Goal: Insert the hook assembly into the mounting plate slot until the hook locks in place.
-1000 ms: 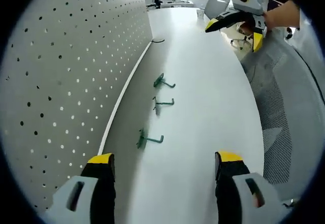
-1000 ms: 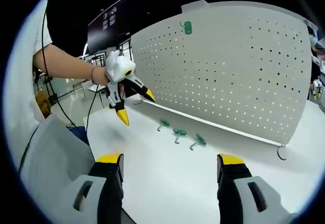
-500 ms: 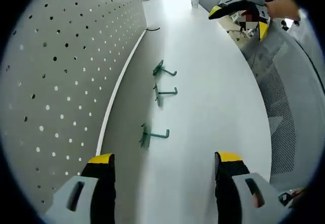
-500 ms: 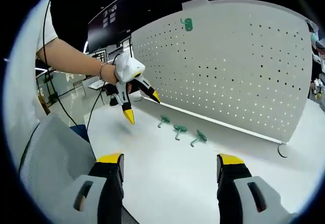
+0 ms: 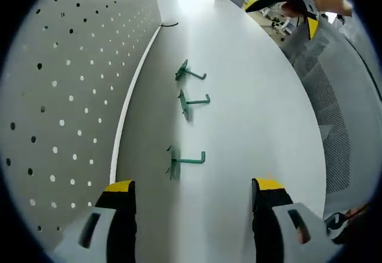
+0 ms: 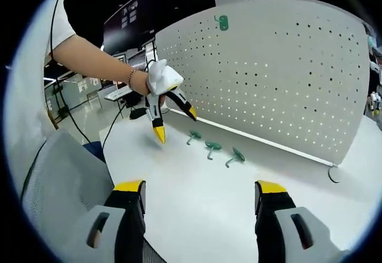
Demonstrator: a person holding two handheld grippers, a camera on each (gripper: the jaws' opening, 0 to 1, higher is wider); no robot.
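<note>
Three green hooks (image 5: 190, 159) on table (image 5: 250, 114), none gripped. My left gripper (image 6: 172, 115), jaws spread, has closed toward nearest hook; right gripper (image 6: 200, 198) spread, waiting. Pegboard (image 6: 286, 78) insertion pending.
</note>
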